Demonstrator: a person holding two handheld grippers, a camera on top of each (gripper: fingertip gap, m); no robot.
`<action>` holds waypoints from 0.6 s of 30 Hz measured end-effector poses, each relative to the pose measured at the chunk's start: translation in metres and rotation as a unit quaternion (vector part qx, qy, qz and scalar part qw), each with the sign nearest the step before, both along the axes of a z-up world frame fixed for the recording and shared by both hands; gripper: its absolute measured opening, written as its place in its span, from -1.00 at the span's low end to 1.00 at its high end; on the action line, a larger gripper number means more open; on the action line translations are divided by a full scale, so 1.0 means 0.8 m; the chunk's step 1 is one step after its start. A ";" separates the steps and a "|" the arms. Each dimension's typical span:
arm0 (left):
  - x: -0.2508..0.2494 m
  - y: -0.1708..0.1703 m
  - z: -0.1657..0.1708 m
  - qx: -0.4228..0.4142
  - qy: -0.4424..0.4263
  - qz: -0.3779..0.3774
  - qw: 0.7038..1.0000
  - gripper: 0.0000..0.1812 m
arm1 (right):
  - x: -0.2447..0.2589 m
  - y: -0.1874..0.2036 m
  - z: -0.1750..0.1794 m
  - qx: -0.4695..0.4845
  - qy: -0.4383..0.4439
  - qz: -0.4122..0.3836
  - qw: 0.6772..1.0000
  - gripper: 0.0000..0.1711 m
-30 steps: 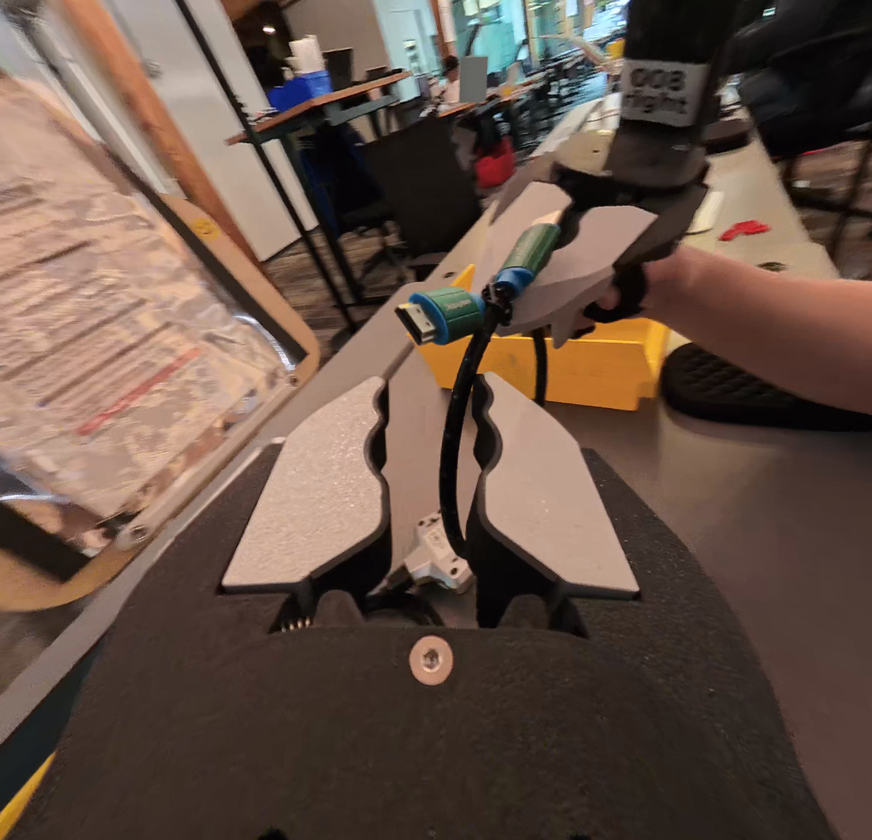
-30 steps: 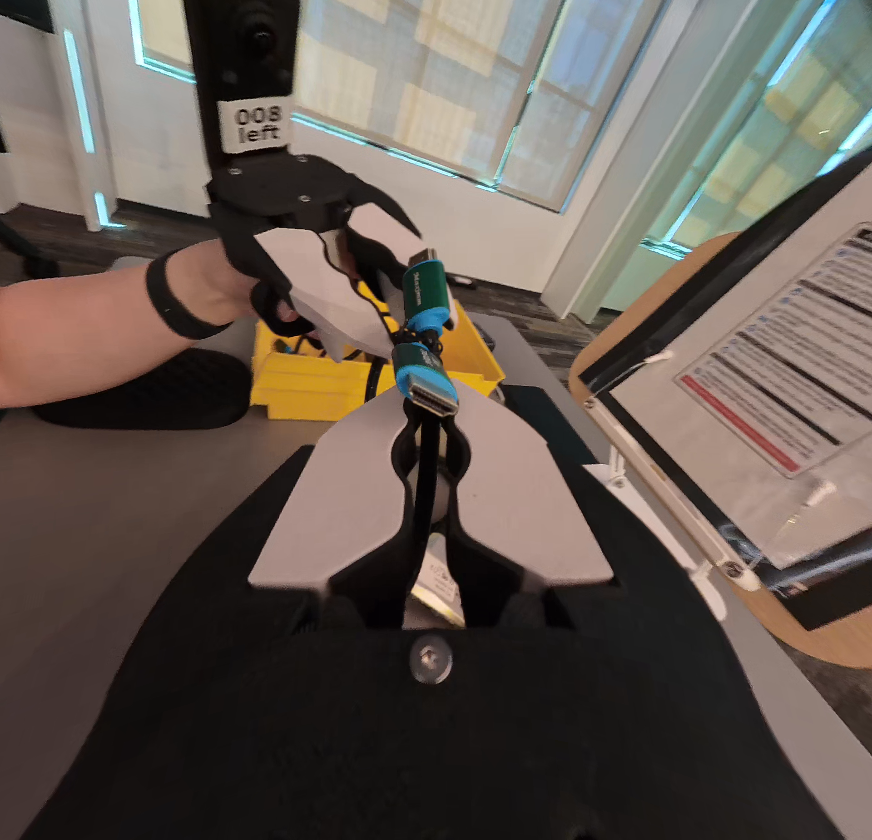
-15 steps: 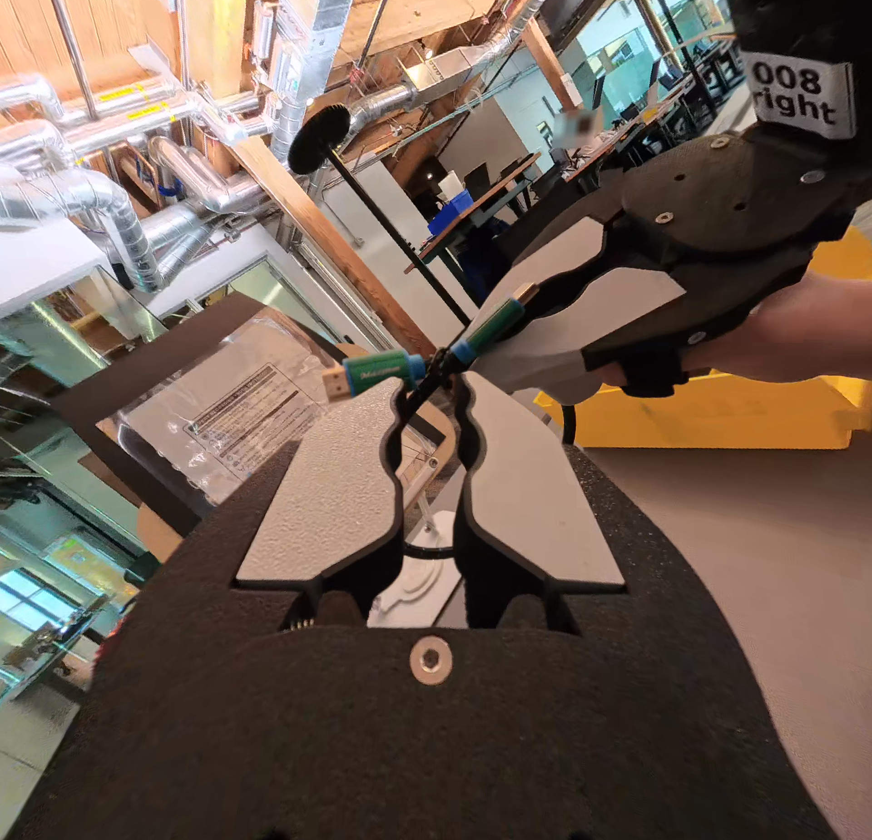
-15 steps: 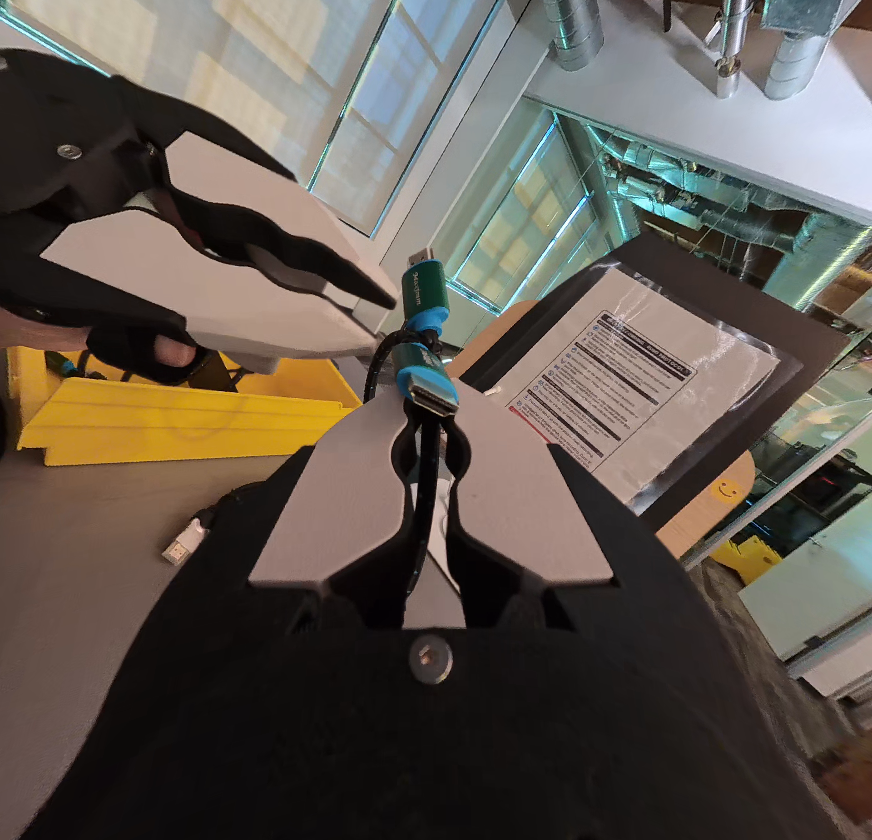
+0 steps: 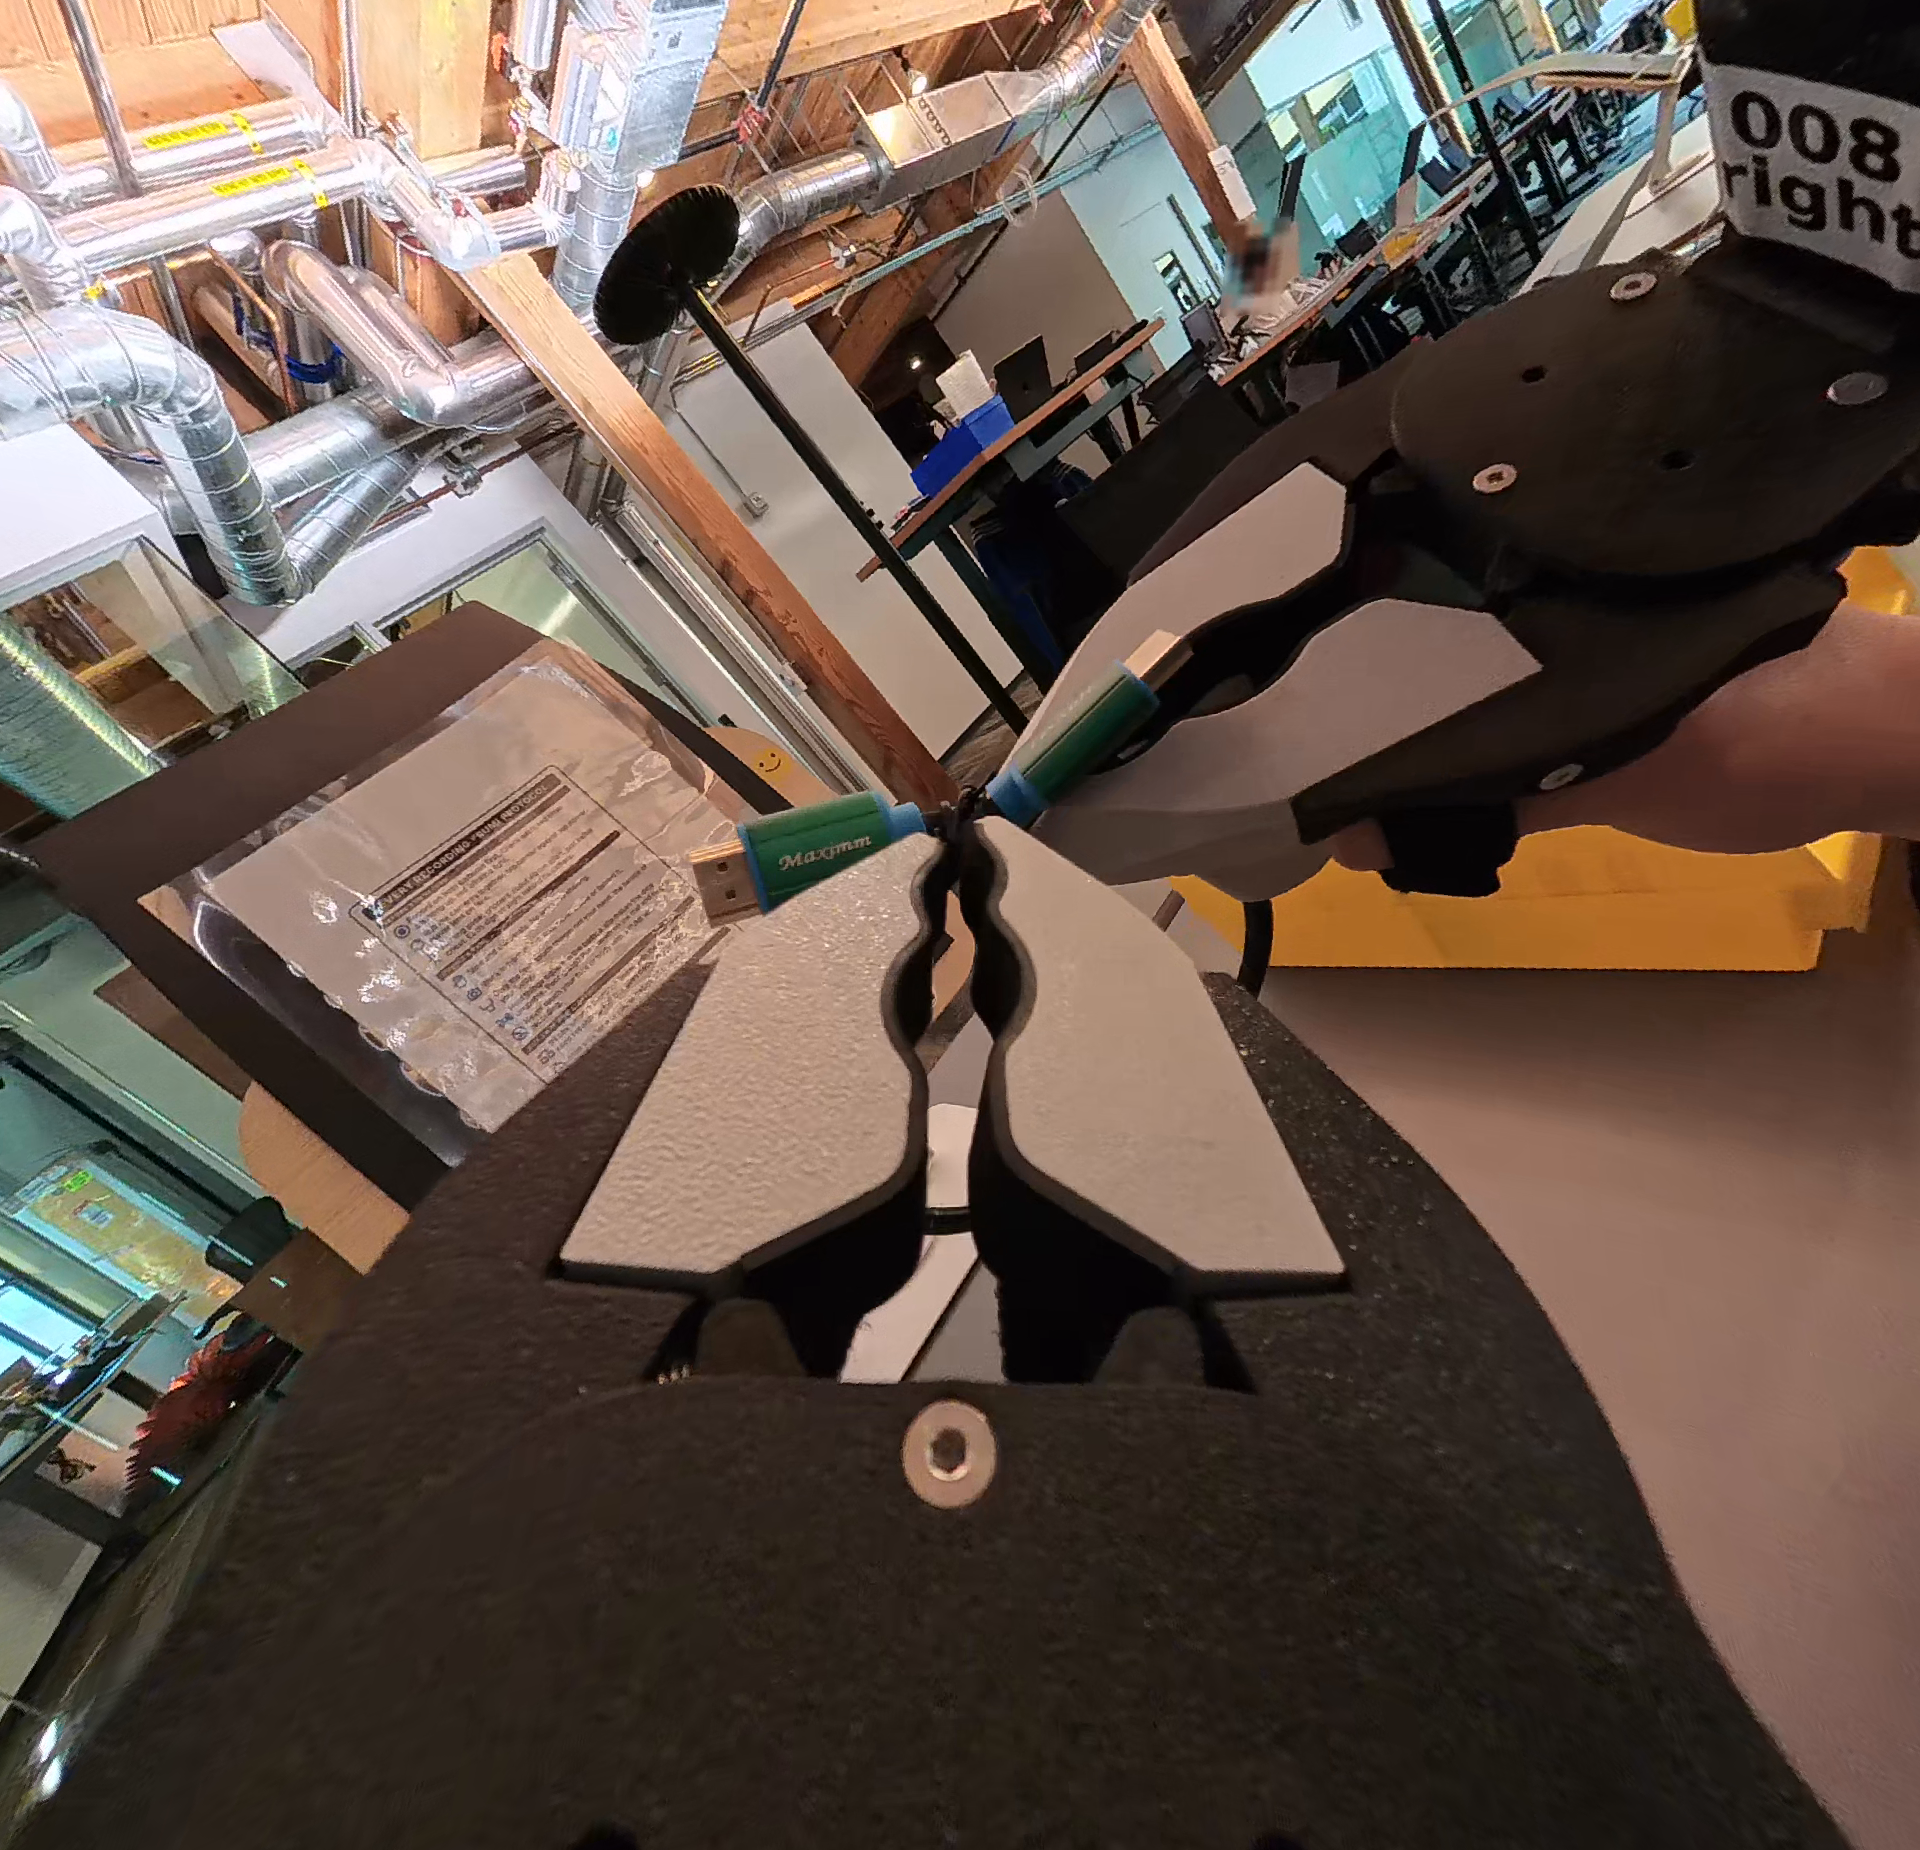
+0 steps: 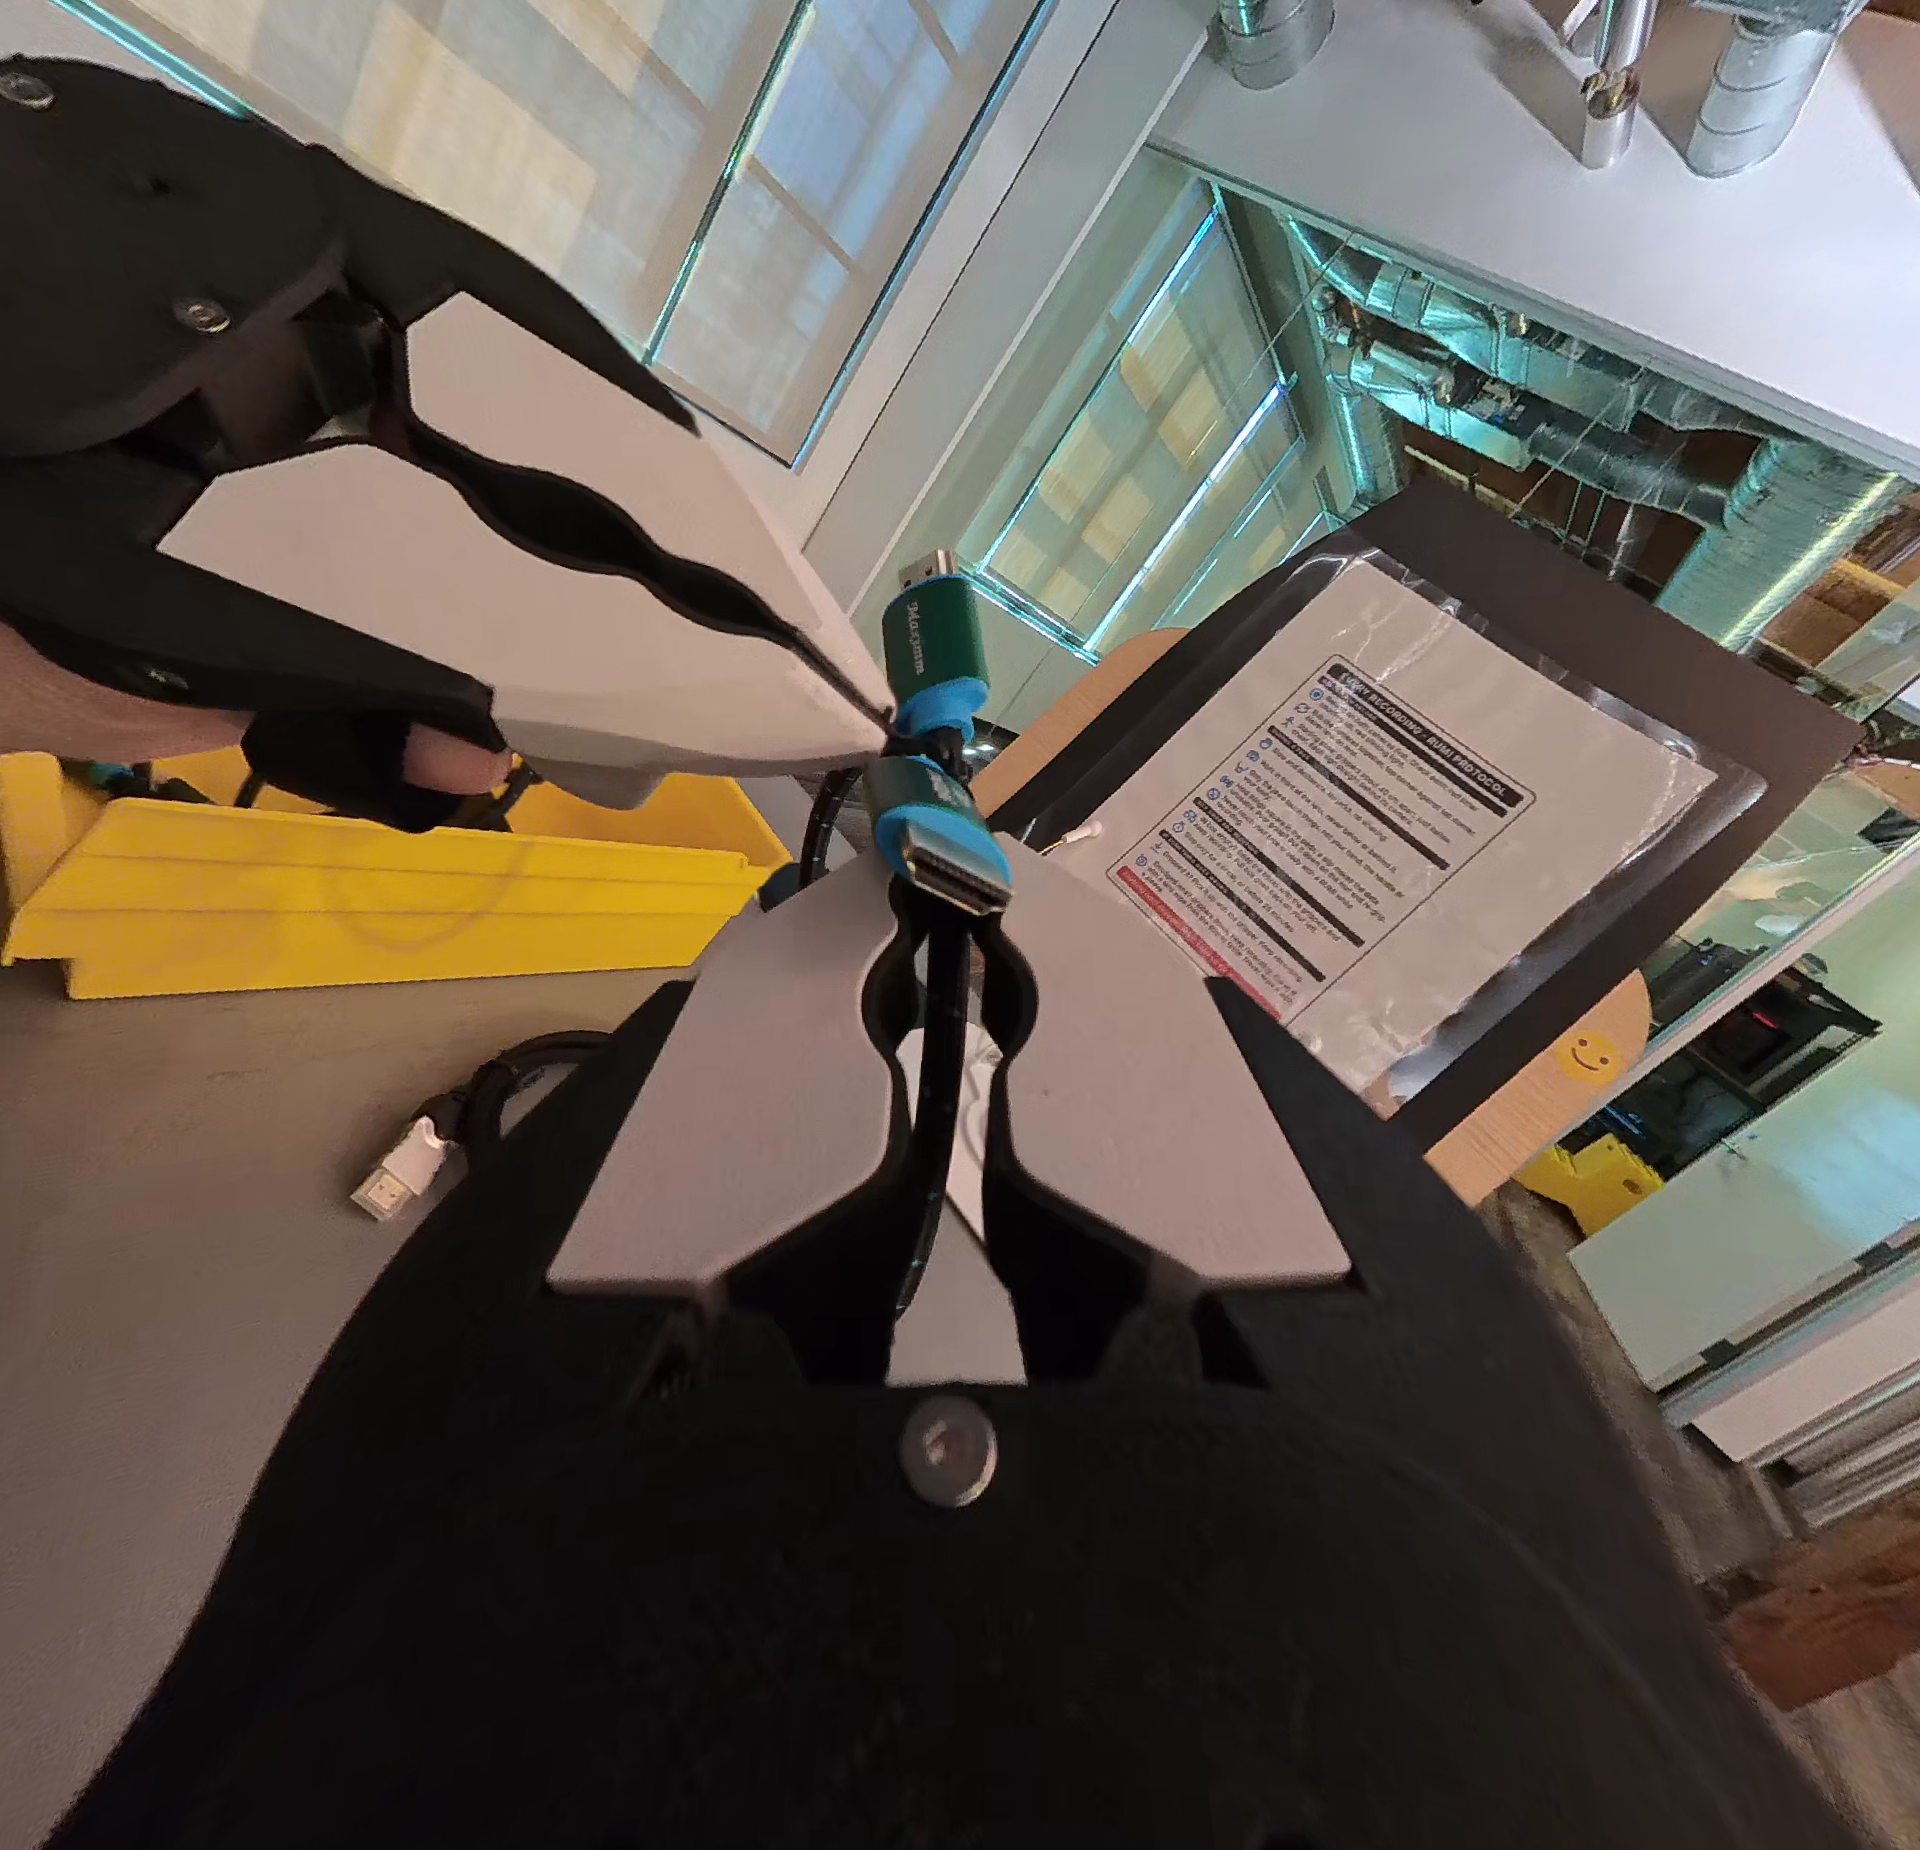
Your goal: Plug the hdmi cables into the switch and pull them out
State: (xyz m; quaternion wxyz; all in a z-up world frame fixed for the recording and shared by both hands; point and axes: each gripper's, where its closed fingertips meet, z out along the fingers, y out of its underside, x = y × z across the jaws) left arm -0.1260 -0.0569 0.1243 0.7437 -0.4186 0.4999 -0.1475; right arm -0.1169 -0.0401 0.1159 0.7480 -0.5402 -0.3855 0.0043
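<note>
My left gripper (image 5: 961, 844) is shut on a black HDMI cable just behind a green plug with a blue collar (image 5: 810, 855); the plug points left. My right gripper (image 6: 951, 891) is shut on a black cable (image 6: 940, 1073) behind a like plug (image 6: 940, 850), whose metal end faces the camera. The two plugs almost touch in mid-air. In the right wrist view the left gripper (image 6: 883, 730) and its plug (image 6: 930, 637) show at upper left. In the left wrist view the right gripper (image 5: 1039, 777) holds its plug (image 5: 1091, 725). A white thing (image 6: 966, 1094) between the fingers is mostly hidden.
A yellow bin (image 5: 1507, 927) stands on the grey table (image 5: 1610, 1229) behind the grippers; it also shows in the right wrist view (image 6: 364, 896). A black-framed board with a printed sheet (image 6: 1351, 834) leans at the table's edge. A white connector on a black cable (image 6: 400, 1172) lies on the table.
Both grippers have tilted upward, so the views now take in the ceiling. My left gripper's fingers have closed on the cable. The two plugs have come closer together.
</note>
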 end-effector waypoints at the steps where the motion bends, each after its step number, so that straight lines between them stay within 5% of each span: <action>1: 0.000 -0.001 0.001 0.002 -0.002 -0.004 1.000 -0.99 | 0.000 0.000 0.000 -0.008 0.008 0.005 1.000 -0.91; 11: -0.003 -0.021 0.009 0.055 -0.013 -0.045 0.997 -1.00 | -0.005 -0.011 0.010 -0.130 0.133 0.109 0.977 -0.91; 18: -0.004 -0.020 0.012 0.041 -0.026 -0.042 0.998 -1.00 | 0.023 -0.008 0.029 -0.127 0.177 0.117 0.969 -0.91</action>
